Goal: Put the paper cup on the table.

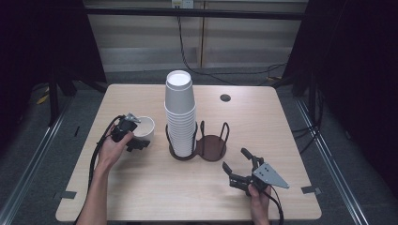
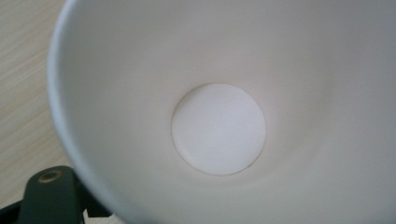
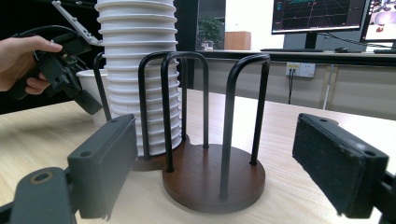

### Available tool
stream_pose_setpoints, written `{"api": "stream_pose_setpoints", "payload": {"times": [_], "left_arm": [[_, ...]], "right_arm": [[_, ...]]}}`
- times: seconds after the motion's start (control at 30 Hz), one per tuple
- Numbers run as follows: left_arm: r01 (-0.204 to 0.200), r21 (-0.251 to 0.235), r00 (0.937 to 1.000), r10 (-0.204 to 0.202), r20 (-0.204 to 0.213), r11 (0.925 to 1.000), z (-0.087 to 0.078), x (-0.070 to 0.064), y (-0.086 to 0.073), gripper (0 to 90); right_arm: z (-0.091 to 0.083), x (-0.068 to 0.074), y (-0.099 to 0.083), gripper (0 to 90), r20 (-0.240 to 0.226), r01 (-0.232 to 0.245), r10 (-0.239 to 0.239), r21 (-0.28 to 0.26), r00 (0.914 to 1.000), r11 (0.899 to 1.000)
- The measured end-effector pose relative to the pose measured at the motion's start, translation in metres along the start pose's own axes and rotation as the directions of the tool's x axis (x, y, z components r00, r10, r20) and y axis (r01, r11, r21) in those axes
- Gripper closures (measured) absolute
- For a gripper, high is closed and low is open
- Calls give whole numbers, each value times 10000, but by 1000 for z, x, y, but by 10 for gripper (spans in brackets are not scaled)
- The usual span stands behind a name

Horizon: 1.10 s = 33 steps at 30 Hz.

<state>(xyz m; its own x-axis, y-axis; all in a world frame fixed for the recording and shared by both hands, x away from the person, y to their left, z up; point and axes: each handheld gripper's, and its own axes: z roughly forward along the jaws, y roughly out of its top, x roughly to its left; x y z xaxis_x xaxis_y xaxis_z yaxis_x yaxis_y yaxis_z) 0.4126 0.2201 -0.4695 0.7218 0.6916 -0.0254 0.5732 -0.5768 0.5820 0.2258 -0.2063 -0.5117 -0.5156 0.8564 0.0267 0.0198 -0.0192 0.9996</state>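
Note:
A tall stack of white paper cups (image 1: 179, 112) (image 3: 137, 70) stands in the left ring of a dark wooden two-place holder (image 1: 212, 146) (image 3: 205, 177). The holder's right ring is bare. To the left, a single white cup (image 1: 146, 125) (image 2: 219, 130) (image 3: 88, 77) sits mouth up on the table. My left gripper (image 1: 136, 133) (image 3: 70, 79) straddles it, jaws spread wide; one jaw shows outside the rim, the other is hidden. My right gripper (image 1: 234, 160) (image 3: 215, 135) is open and holds nothing, low in front of the holder.
The light wooden table (image 1: 141, 187) has a round cable hole (image 1: 225, 97) at the back right. Dark curtains and floor rails flank it. Monitors (image 3: 317, 14) stand on a bench behind.

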Motion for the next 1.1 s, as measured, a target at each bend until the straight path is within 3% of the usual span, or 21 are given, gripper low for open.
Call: {"api": "stream_pose_setpoints", "payload": {"times": [0.1, 0.23, 0.3, 0.63, 0.73, 0.8, 0.93, 1.0, 1.1], "left_arm": [[93, -404, 9999, -88, 129, 9991, -5, -1, -4, 163], [206, -850, 9998, -210, -37, 9962, -12, -3, -6, 162], [83, -946, 10000, -82, 10, 9955, -18, -4, -7, 161], [529, -2091, 9986, -509, 150, 9765, -37, -5, -20, 161], [490, -2523, 9987, -442, 246, 9664, -43, -7, -23, 161], [626, -2929, 9978, -531, 403, 9541, -48, -10, -25, 159], [497, -3402, 9985, -384, 399, 9390, -56, -15, -27, 159], [402, -3497, 9991, -330, 265, 9360, -61, -16, -28, 160], [471, -3922, 9988, -397, 269, 9187, -67, -20, -31, 159]], "right_arm": [[0, 0, 0, 134, 1, 0, 0, 0, 10000, 10000], [0, 0, 0, 134, 1, 2, -2, 0, 10000, 10000], [0, 0, 0, 134, 2, 3, -3, -2, 10000, 10000], [0, 0, 0, 134, 16, 3, -3, -5, 10000, 10000], [0, 0, 0, 134, 19, 13, -13, -6, 10000, 10000], [0, 0, 0, 133, 20, 10, -10, -8, 10000, 10000], [0, 0, 0, 133, 23, 11, -11, -8, 10000, 10000], [0, 0, 0, 133, 24, 9, -9, -8, 10000, 10000], [0, 0, 0, 133, 22, 7, -7, -5, 10000, 10000]]}}
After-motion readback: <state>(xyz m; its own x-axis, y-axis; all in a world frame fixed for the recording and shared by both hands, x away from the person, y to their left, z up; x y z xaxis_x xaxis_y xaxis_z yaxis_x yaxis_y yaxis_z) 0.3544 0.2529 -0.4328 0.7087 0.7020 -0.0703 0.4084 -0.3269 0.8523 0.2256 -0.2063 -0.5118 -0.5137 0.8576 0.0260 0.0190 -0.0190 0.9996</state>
